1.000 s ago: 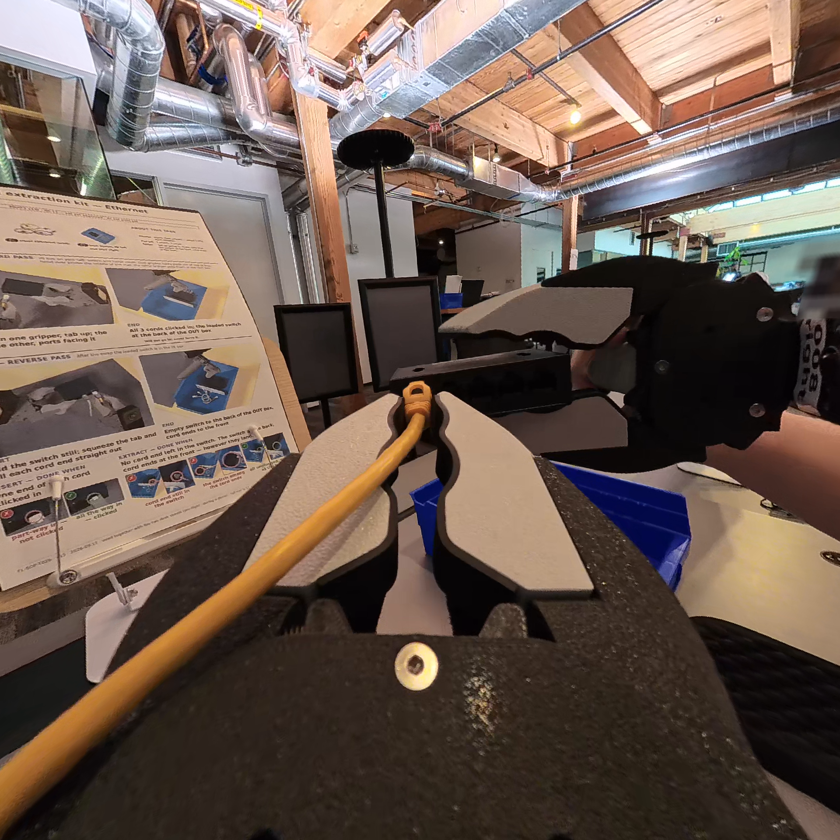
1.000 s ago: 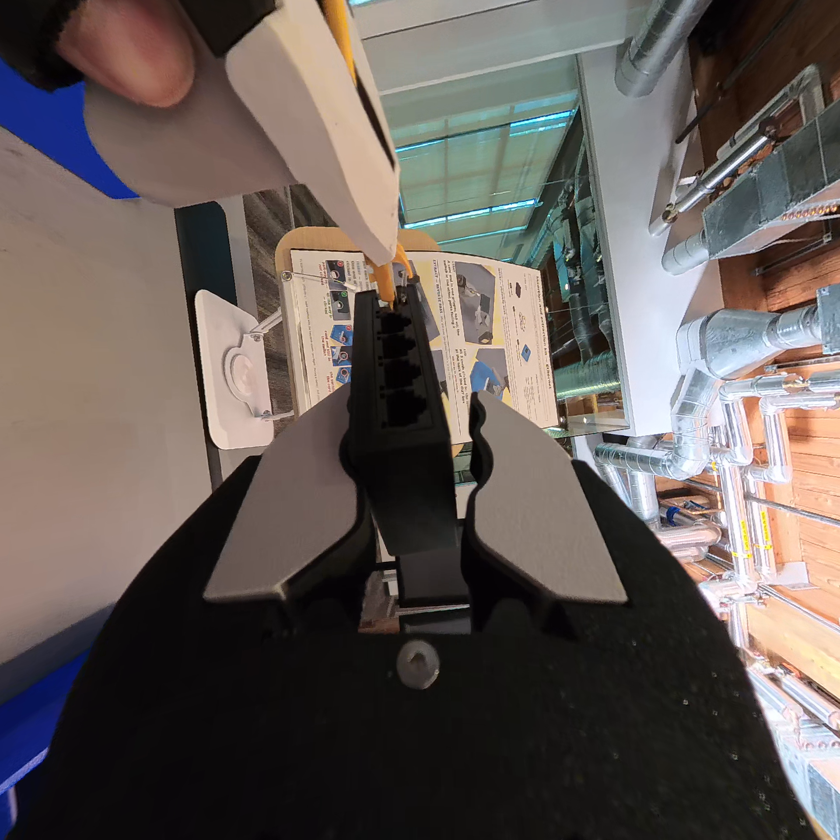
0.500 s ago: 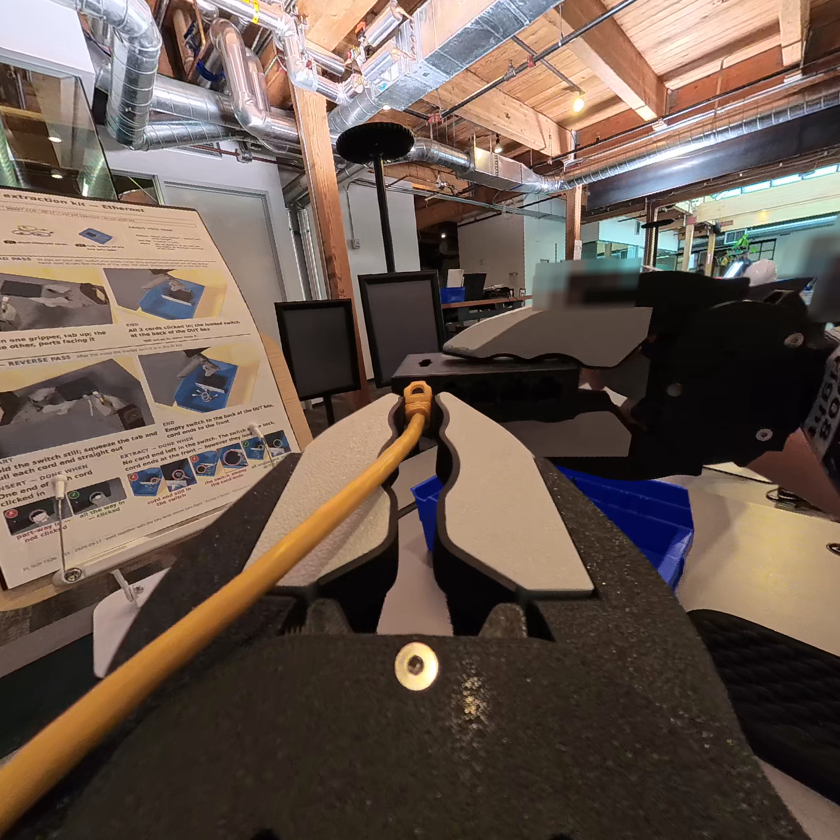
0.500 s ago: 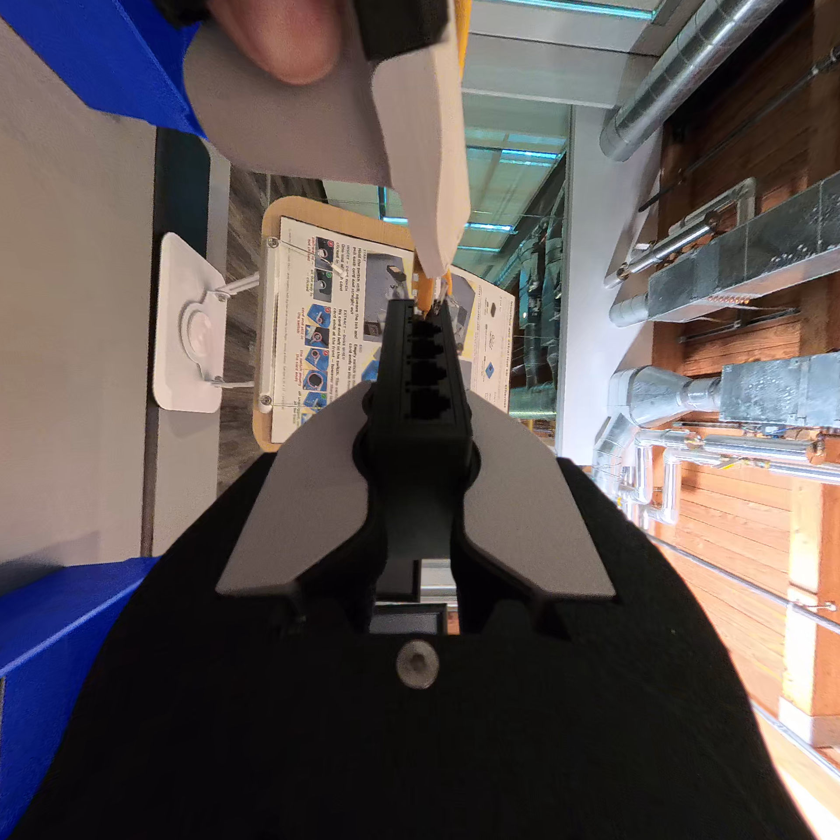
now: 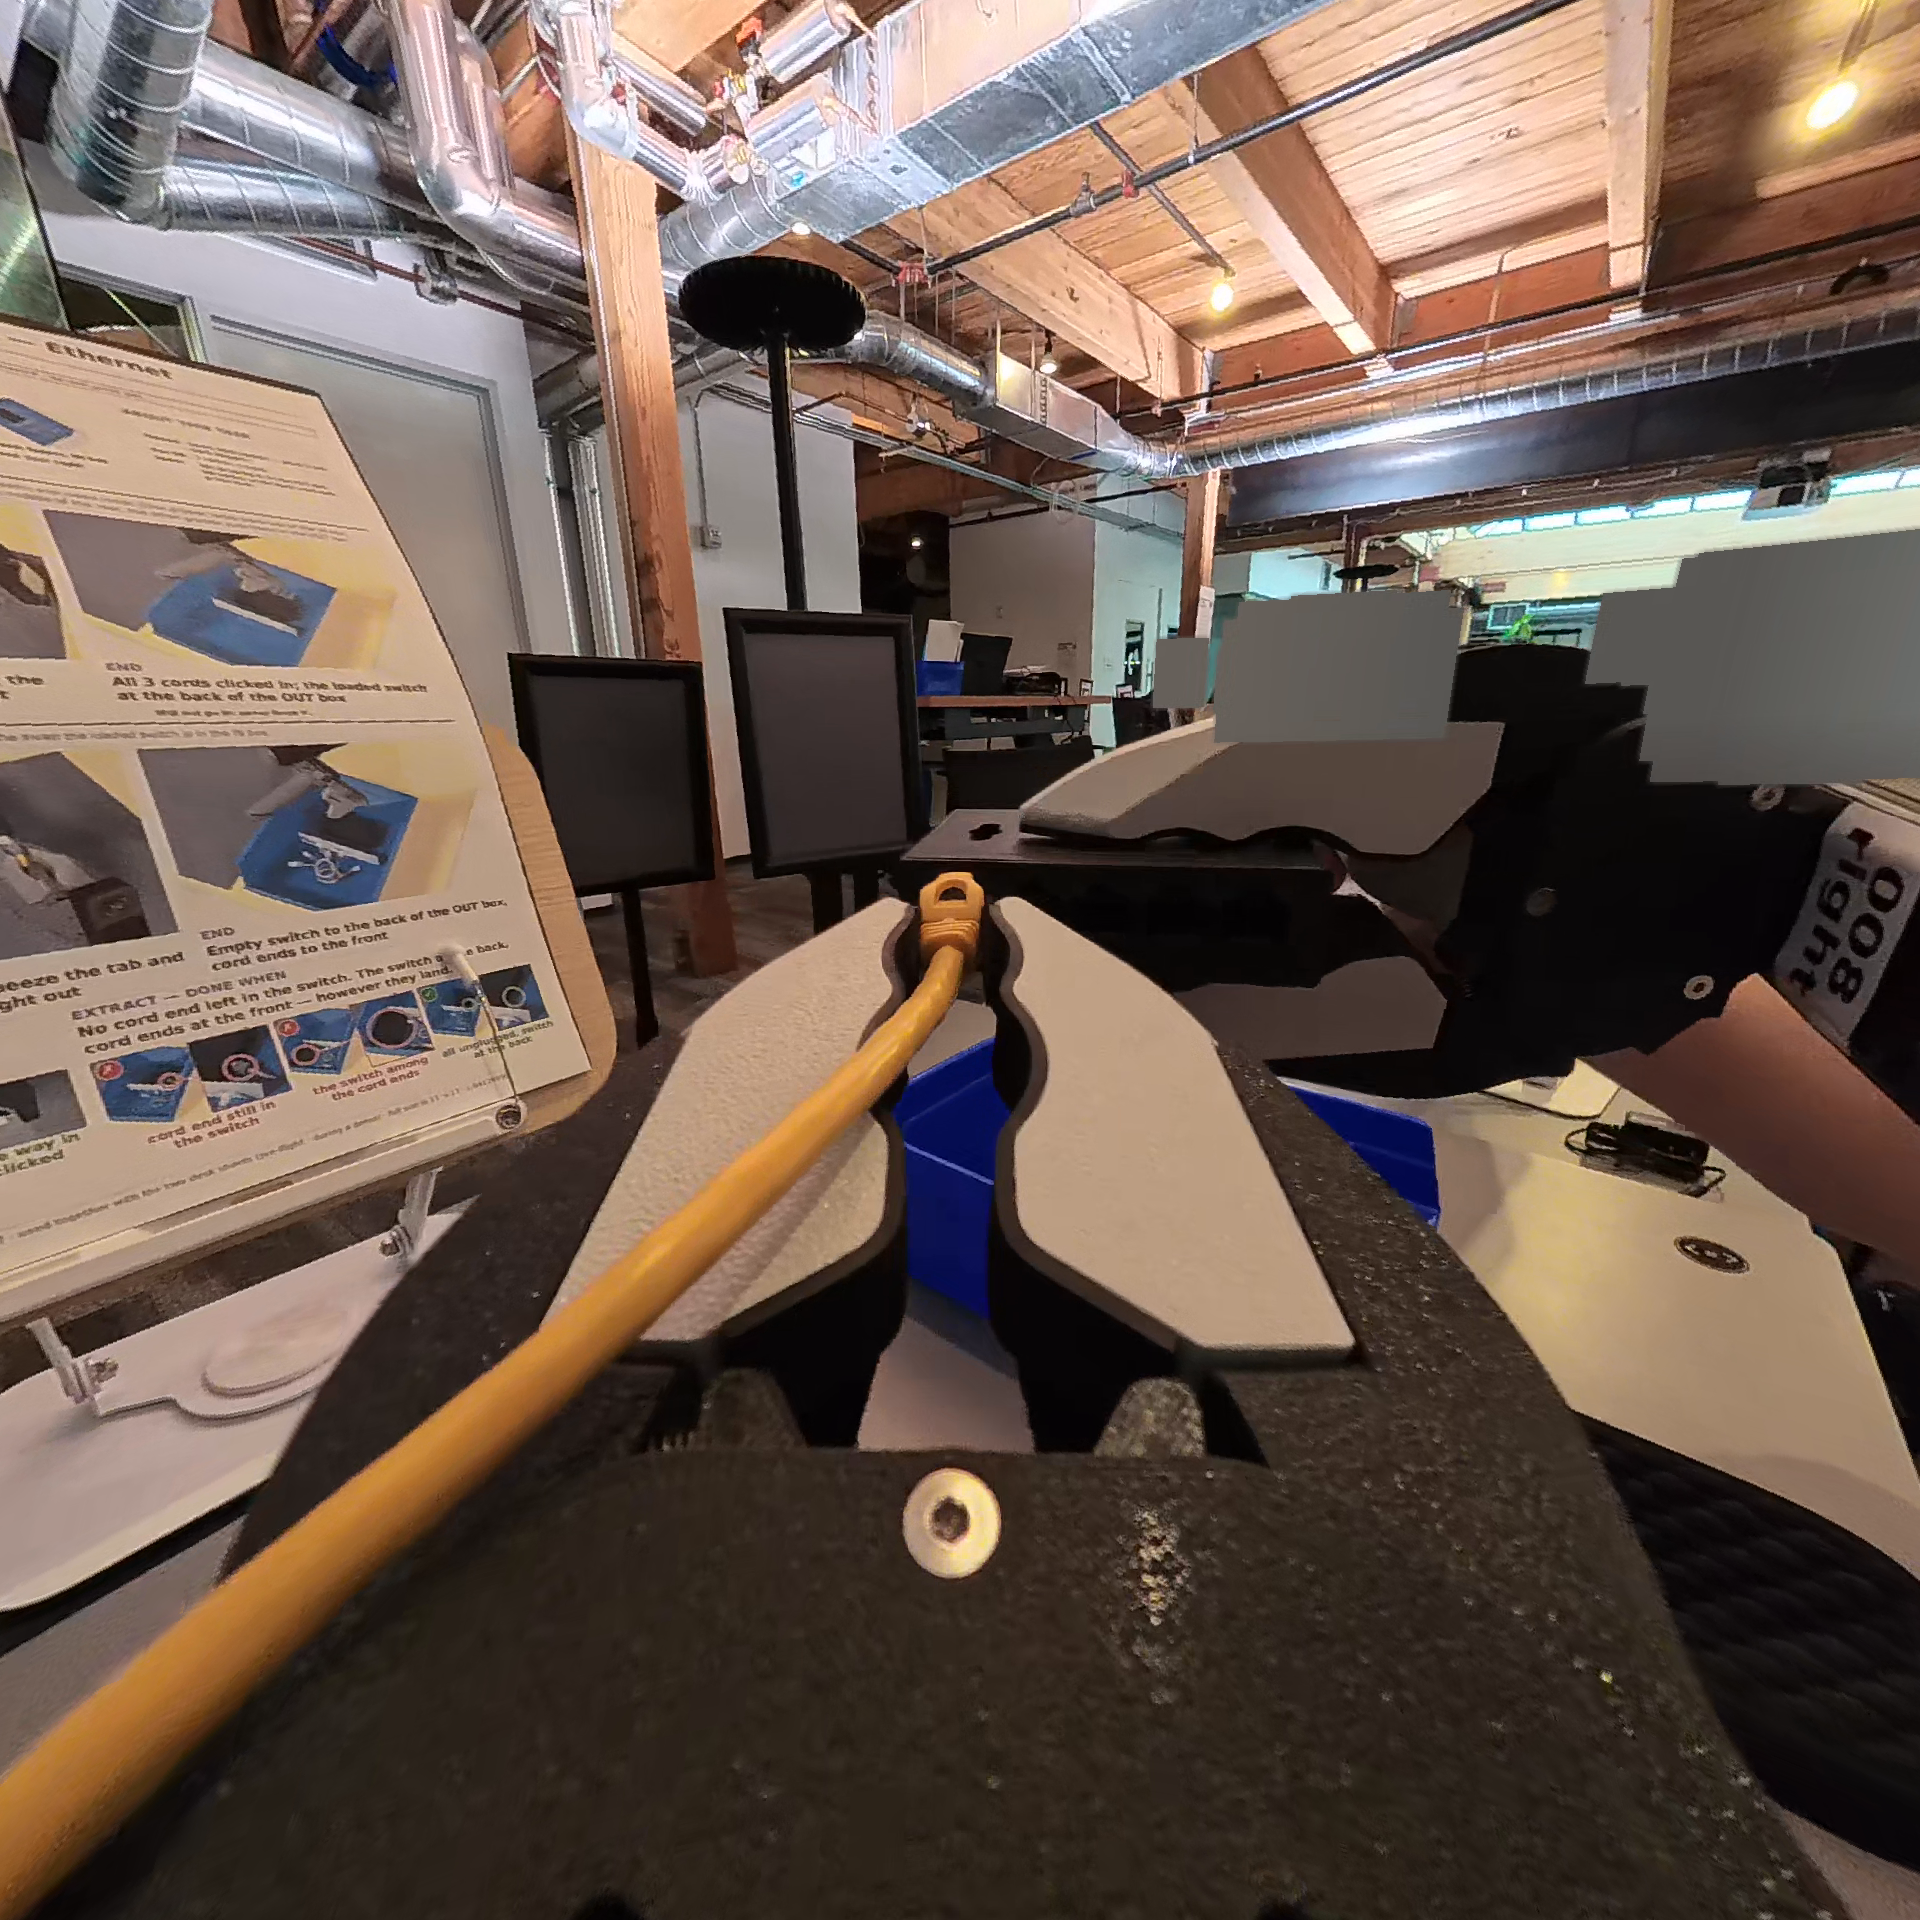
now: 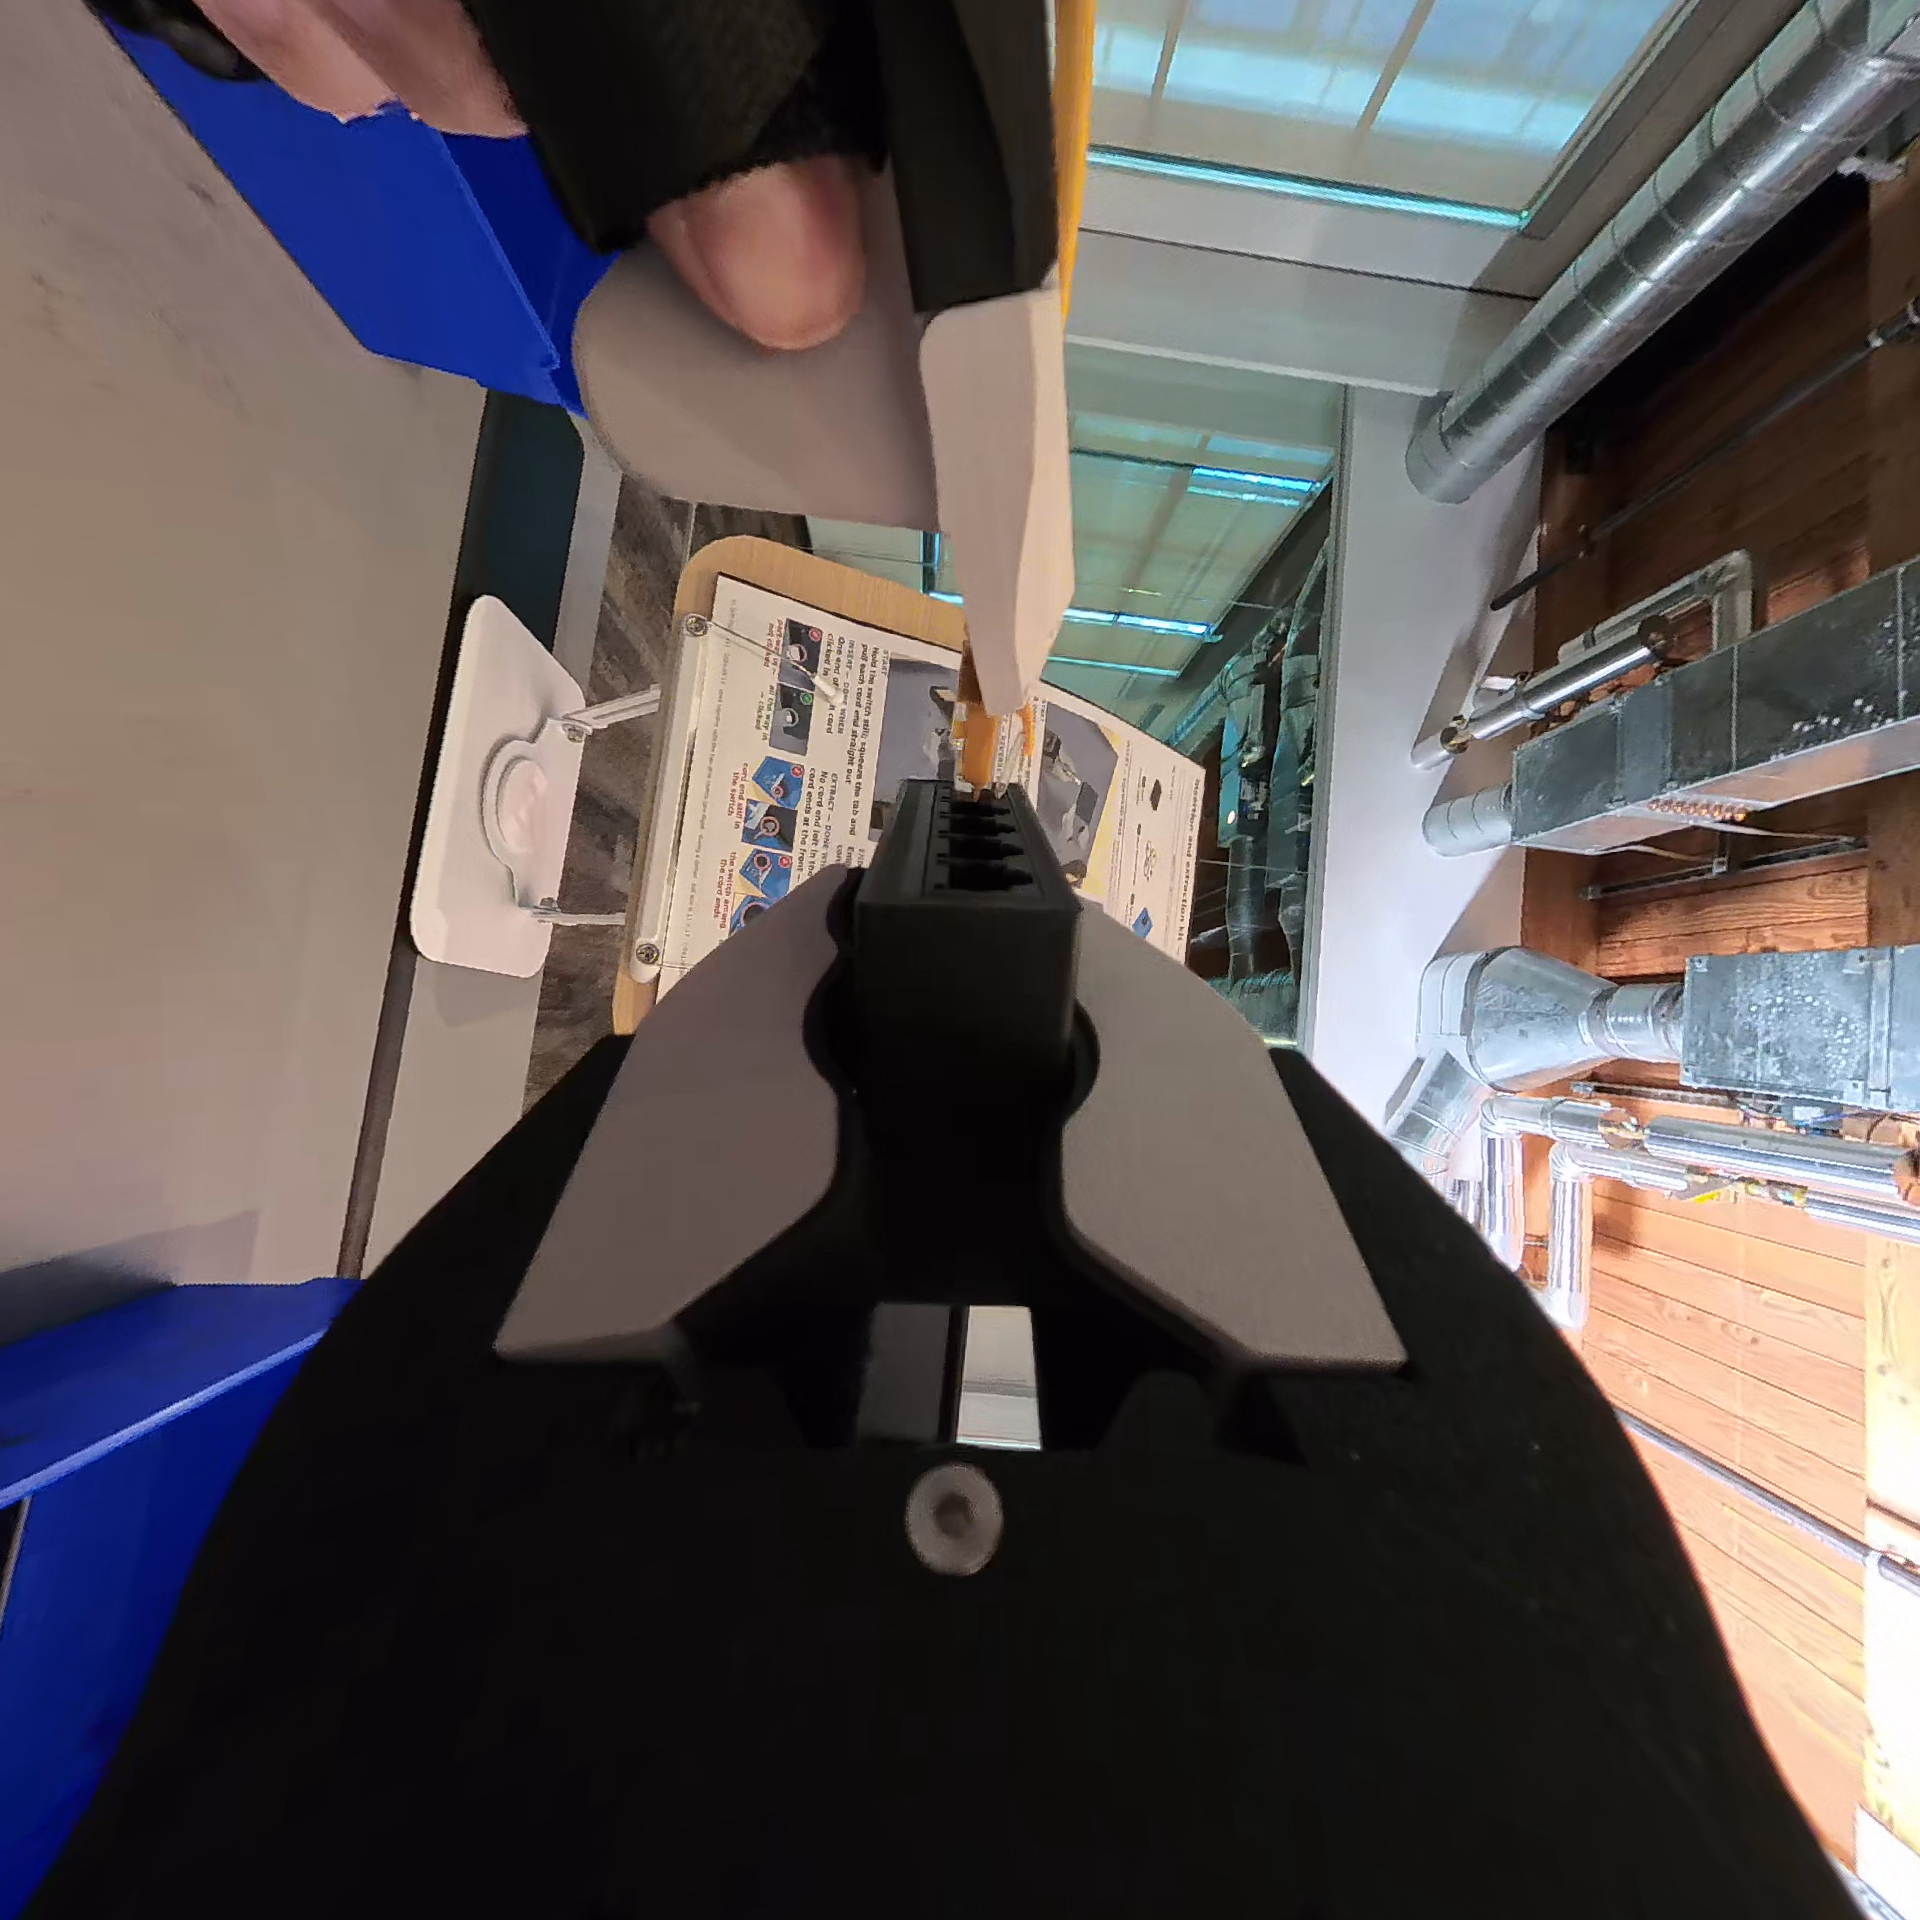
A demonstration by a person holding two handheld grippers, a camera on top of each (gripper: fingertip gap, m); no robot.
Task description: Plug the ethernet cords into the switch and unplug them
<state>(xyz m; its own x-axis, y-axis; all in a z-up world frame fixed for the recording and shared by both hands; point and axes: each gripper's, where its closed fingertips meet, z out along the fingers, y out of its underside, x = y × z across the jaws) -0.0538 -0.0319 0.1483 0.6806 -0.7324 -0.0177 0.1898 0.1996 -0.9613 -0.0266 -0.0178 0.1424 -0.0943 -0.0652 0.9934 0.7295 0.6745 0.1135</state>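
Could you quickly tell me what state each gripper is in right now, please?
Left gripper: closed on the yellow ethernet cord, at its plug end.
Right gripper: closed on the black switch.

A printed instruction sheet point(image 5: 249, 831) on a tilted stand carries headings, captions and small photos. A white band point(image 5: 1844, 940) on the right gripper's wrist bears dark lettering and digits.

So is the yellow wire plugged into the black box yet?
Nearly. The right gripper already grips the switch. The left gripper pinches the yellow cord, its plug at the far-end port; whether it is fully seated is unclear. The other visible ports are empty, so most plugging and all unplugging remain.
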